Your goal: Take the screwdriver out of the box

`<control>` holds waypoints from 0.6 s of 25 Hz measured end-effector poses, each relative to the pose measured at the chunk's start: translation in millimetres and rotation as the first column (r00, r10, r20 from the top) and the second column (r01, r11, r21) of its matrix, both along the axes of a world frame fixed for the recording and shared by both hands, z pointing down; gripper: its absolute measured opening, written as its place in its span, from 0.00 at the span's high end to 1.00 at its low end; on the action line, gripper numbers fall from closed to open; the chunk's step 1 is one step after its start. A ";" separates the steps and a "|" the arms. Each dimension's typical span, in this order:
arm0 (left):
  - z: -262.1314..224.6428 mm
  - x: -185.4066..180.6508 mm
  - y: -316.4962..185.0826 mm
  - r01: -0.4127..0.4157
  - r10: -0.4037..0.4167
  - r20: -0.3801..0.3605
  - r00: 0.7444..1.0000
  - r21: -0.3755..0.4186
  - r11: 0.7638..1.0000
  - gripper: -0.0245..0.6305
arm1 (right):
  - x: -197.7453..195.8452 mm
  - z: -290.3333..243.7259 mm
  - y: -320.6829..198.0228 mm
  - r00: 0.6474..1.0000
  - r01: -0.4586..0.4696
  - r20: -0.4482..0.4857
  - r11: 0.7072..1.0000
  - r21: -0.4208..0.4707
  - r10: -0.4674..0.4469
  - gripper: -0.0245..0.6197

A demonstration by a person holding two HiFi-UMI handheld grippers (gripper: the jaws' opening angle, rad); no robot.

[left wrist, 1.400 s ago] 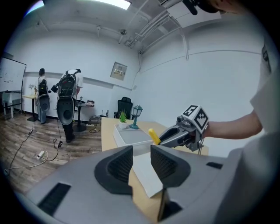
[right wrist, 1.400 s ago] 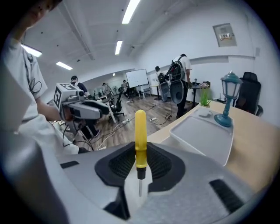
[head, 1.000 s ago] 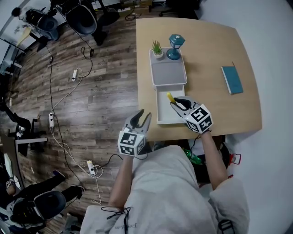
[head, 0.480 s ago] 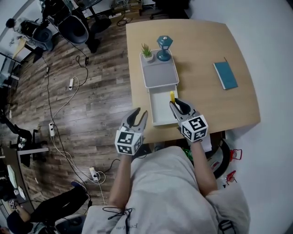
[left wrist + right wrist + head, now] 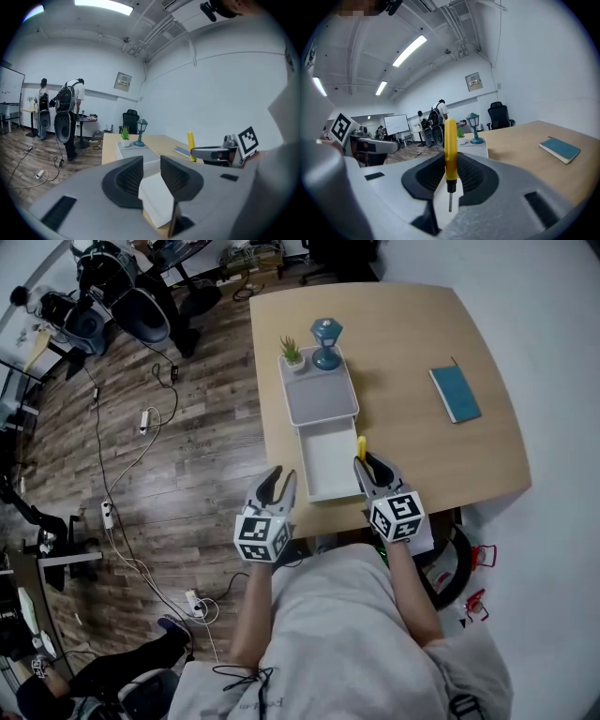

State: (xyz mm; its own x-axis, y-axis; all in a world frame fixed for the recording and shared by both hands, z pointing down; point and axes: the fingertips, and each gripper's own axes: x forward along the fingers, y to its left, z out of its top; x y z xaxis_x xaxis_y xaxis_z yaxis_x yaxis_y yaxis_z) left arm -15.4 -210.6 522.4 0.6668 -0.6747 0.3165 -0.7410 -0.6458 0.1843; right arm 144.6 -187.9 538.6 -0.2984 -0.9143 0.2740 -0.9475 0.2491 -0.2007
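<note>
A yellow-handled screwdriver (image 5: 361,447) stands nearly upright in my right gripper (image 5: 374,468), which is shut on its handle at the right edge of the open white box (image 5: 323,463). In the right gripper view the screwdriver (image 5: 450,140) is clamped between the pads, with its thin metal tip pointing down. My left gripper (image 5: 277,486) hovers off the table's front-left edge, just left of the box. Its jaws are closing and nothing is between them (image 5: 151,174). From the left gripper view the screwdriver (image 5: 191,140) rises above the right gripper at the right.
A grey tray (image 5: 319,397) lies behind the box, with a small potted plant (image 5: 292,352) and a teal lamp (image 5: 325,339) at its far end. A blue book (image 5: 455,395) lies at the table's right. People stand among chairs and cables (image 5: 141,418) on the wooden floor.
My right gripper has carried the screwdriver from over the box to its right edge and rolled it more upright. The left gripper has stayed where it was.
</note>
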 end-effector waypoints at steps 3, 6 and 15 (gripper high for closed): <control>1.8 1.5 3.7 0.005 -0.006 0.010 1.000 0.005 1.000 0.81 | -3.1 6.4 3.5 1.000 0.009 0.003 1.000 -0.016 -0.009 0.83; 6.3 1.1 5.9 0.007 -0.007 0.030 1.000 0.002 1.000 0.83 | -8.0 10.8 5.1 1.000 0.025 -0.001 0.999 -0.027 -0.025 0.83; 5.3 10.9 2.4 -0.013 0.012 0.036 0.999 0.020 1.000 0.92 | -1.0 13.1 4.4 1.000 -0.010 -0.008 0.999 -0.036 0.009 0.83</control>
State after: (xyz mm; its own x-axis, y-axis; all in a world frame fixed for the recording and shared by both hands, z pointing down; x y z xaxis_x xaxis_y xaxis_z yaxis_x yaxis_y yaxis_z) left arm -4.5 -208.2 527.7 0.6637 -0.6728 0.3268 -0.7387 -0.6582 0.1451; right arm 143.6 -183.4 551.7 -0.2876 -0.9065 0.3090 -0.9513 0.2329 -0.2022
